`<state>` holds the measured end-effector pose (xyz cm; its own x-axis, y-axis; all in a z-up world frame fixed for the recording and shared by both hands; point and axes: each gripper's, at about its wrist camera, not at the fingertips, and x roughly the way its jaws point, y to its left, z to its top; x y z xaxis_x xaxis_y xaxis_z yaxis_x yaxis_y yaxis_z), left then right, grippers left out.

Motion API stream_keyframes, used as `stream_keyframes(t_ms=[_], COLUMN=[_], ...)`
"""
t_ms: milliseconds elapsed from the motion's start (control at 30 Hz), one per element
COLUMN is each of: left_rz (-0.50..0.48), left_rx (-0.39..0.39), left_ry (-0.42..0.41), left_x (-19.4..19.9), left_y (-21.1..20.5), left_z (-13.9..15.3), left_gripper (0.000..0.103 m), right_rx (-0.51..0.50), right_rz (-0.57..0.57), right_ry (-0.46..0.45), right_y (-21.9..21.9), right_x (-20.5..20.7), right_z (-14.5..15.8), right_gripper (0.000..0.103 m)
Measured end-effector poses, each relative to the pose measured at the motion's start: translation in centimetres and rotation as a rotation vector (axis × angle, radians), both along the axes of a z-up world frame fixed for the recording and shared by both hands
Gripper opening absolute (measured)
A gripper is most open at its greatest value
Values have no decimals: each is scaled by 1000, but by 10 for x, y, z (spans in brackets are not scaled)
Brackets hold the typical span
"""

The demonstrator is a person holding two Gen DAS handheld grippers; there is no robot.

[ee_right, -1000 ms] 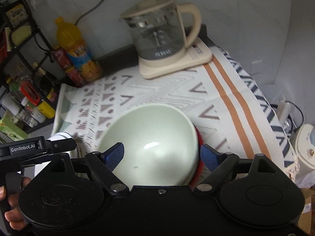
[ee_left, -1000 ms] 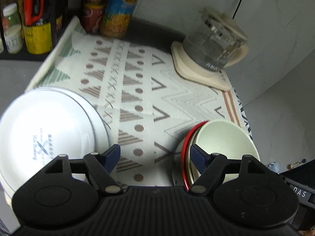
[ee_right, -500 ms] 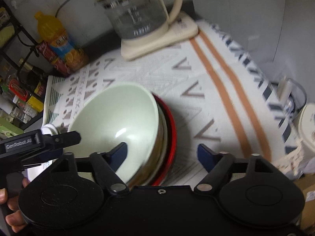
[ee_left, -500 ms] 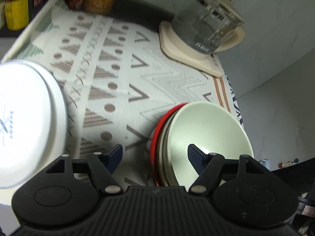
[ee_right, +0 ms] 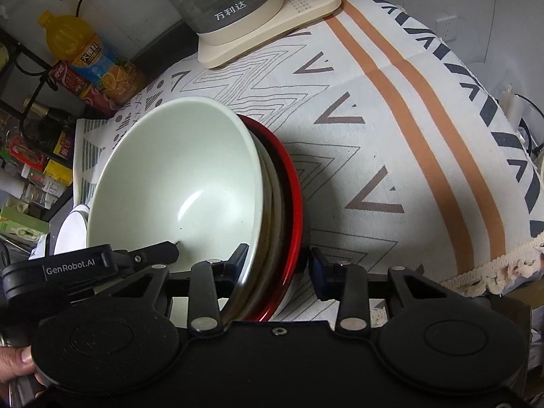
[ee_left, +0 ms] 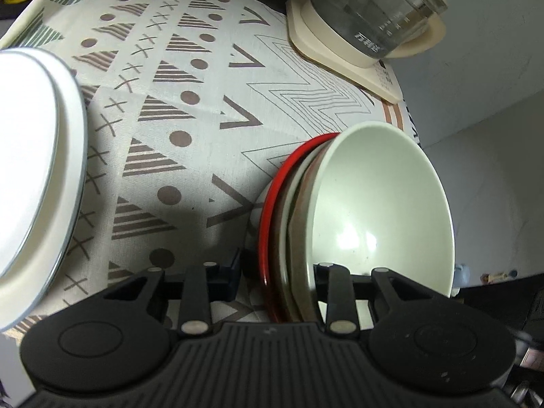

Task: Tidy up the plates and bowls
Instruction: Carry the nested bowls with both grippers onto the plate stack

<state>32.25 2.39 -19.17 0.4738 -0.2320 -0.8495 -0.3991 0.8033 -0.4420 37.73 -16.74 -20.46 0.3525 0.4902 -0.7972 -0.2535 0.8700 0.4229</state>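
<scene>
A nested stack of bowls stands on the patterned cloth: a pale green bowl [ee_left: 380,210] on top, brown and white ones under it, and a red bowl [ee_left: 268,224] outermost. My left gripper [ee_left: 278,272] straddles the stack's near left rim. Its jaws are closing, with one finger inside the green bowl and a thin gap still showing by the red rim. My right gripper [ee_right: 275,261] straddles the right rim of the green bowl [ee_right: 176,183] and red bowl [ee_right: 292,210]. Its jaws are closing too, and the outer pad is just clear of the red rim.
A stack of white plates [ee_left: 34,170] lies to the left of the bowls. A glass kettle [ee_right: 231,0] on a cream base stands at the back. Drink bottles [ee_right: 85,57] and a cluttered rack are at the back left. The cloth's fringed edge [ee_right: 493,272] hangs at the right.
Both grippers have come down onto the bowl stack from either side. Their jaws have narrowed from wide apart to close around the stacked rims. The bowls have stayed put.
</scene>
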Motion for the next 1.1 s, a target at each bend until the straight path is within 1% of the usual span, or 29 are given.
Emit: stream_keyframes(t_ms=[233,433,633,767,900,1100], left_rz=[-10,19,64,113,162,217], left_rx=[11,24,71,85,88,91], left_ry=[-32,-64,-112,-129,-126,-113], left_x=[-6,-18,-37,-52,-72,-96], left_y=[9,34,67,94,121,156], left_z=[16,40,68,80,82,77], left_gripper=[30,30,30,30,30,30], right_rx=[11,33,55,63,68,45], right_rz=[-10,9,77,123,175,243], right_ry=[-23,-56,-93,-121,-132,-120], right_y=[3,21,56,84,117,159], right_x=[-5,-10,-20,-27,-35,-50], right_z=[8,29,53,67,74,73], right_gripper=[35,35,35,35,35,35])
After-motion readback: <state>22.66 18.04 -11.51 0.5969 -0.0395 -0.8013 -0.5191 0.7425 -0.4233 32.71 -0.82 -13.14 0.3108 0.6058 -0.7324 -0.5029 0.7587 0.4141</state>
